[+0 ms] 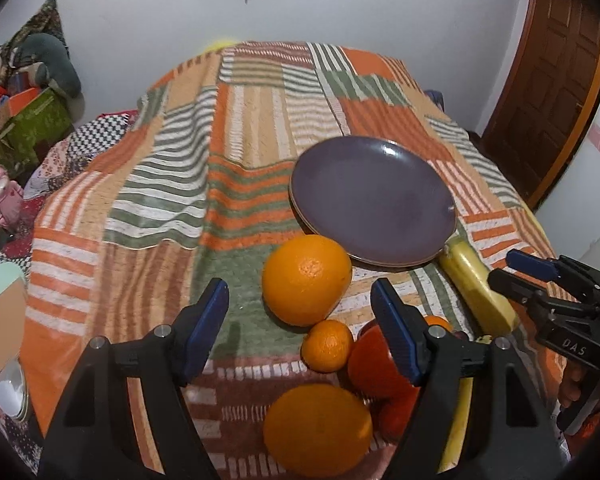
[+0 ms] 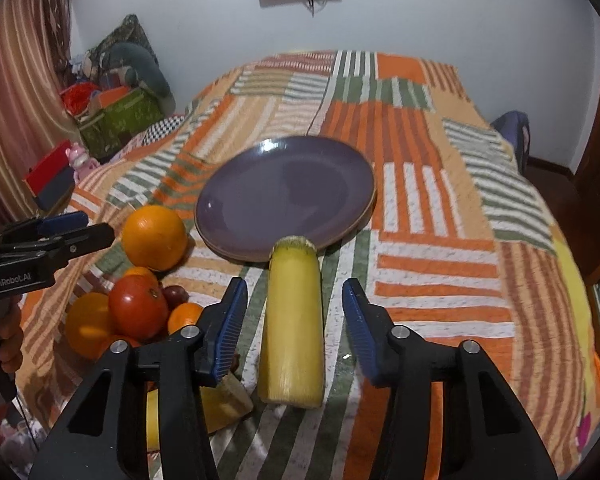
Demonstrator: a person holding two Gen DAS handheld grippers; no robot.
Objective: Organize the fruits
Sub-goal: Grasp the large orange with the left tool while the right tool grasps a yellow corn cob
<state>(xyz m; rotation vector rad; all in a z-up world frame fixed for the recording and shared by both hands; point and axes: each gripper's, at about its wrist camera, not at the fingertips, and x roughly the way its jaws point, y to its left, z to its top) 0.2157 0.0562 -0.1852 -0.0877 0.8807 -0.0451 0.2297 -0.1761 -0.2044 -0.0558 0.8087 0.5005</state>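
An empty purple plate (image 1: 372,200) (image 2: 286,194) lies on the striped blanket. Near it sit a large orange (image 1: 306,278) (image 2: 155,237), a small mandarin (image 1: 327,345), a second large orange (image 1: 318,428), a red tomato (image 1: 374,360) (image 2: 138,306) and a yellow corn cob (image 2: 292,320) (image 1: 476,284). My left gripper (image 1: 300,312) is open above the fruit pile, holding nothing. My right gripper (image 2: 294,312) is open, its fingers on either side of the corn cob and apart from it. Each gripper shows in the other's view, the right gripper (image 1: 516,268) and the left gripper (image 2: 80,226).
The striped orange, green and cream blanket (image 1: 240,128) covers the bed. A pale bowl (image 1: 2,320) sits at the left edge. Boxes and clutter (image 2: 112,116) stand by the far left wall. A wooden door (image 1: 556,72) is at the right. Dark grapes (image 2: 174,294) lie among the fruit.
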